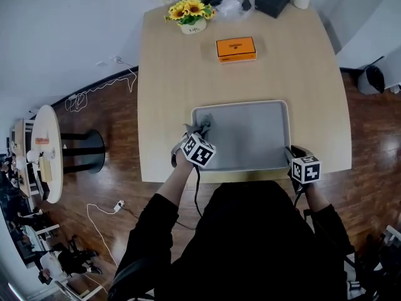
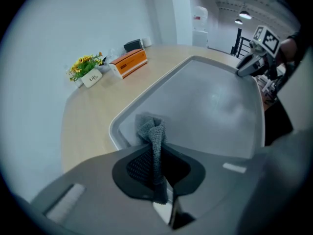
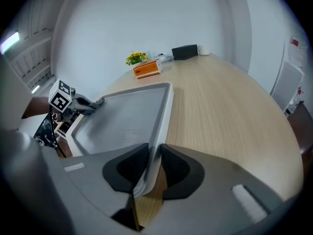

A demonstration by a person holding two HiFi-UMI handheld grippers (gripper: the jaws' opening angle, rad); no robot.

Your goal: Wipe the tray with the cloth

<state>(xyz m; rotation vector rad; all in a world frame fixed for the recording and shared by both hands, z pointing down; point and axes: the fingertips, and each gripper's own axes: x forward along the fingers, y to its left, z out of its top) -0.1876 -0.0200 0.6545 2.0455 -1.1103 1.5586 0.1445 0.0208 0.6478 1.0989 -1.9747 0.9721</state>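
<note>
Head view: left claw (image 1: 192, 137) partly covers cloth (image 1: 202, 126).

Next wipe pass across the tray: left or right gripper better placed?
Left. The left gripper has its jaws shut on the cloth, already inside the tray at its near-left corner, with bare tray ahead. The right gripper is clamped on the tray's right rim and has no cloth.

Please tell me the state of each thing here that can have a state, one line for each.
left gripper: shut on the cloth.
right gripper: shut on the rim of the tray.
cloth: bunched, over the tray's left end.
tray: flat on the table.
orange box: closed, lying flat.
flower pot: upright.
</note>
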